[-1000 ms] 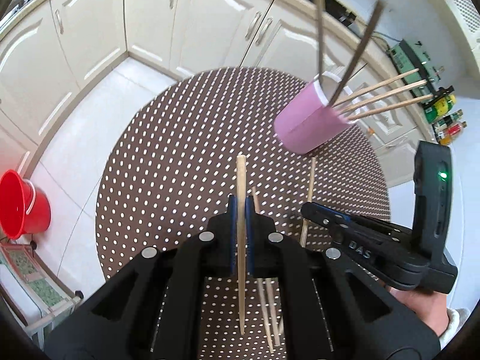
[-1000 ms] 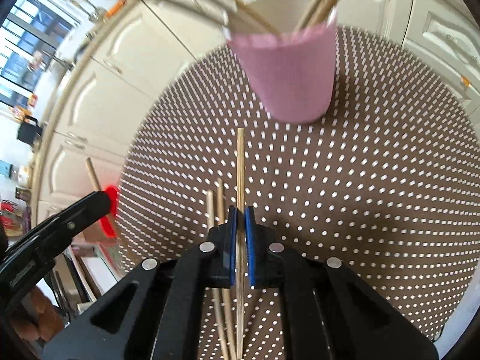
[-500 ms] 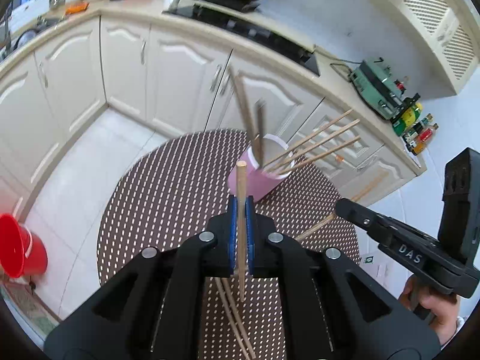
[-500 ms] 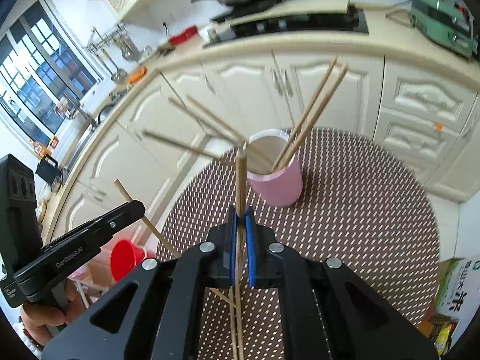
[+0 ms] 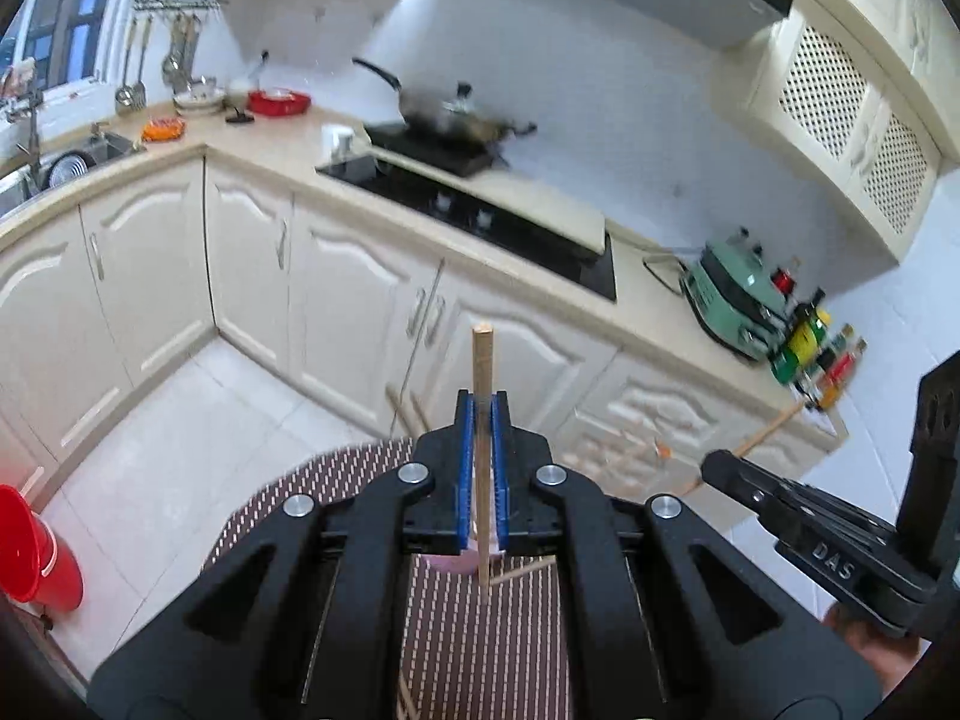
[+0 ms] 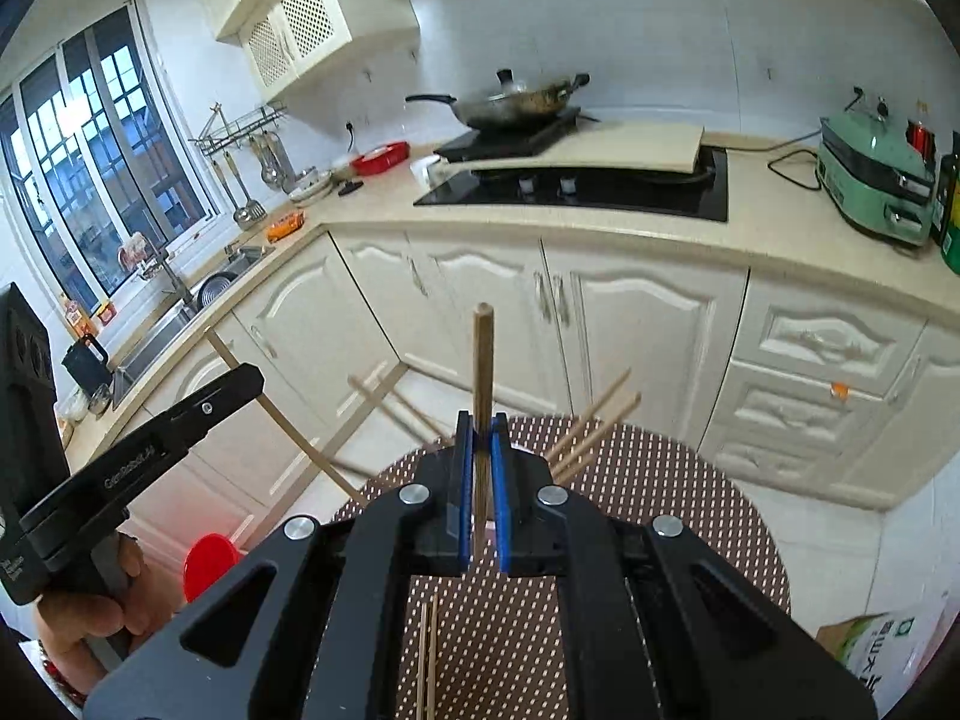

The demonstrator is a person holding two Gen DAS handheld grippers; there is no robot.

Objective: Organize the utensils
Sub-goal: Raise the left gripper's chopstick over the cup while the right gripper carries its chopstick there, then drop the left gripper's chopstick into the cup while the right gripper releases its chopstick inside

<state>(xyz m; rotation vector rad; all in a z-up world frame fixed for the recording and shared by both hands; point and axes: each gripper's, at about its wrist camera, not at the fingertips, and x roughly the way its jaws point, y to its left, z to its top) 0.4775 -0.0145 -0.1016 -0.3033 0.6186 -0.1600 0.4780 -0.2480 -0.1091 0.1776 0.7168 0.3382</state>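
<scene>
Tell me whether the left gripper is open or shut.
Shut. In the left wrist view the left gripper has its blue pads pressed against a wooden chopstick, which sticks out past the fingertips.

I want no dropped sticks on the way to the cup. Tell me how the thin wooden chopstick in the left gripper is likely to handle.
The thin wooden chopstick looks stiff: it stands straight above the left gripper. Probably light, being so slender. Pinched at one narrow spot between the blue pads, it may pivot or slip if swung quickly.
</scene>
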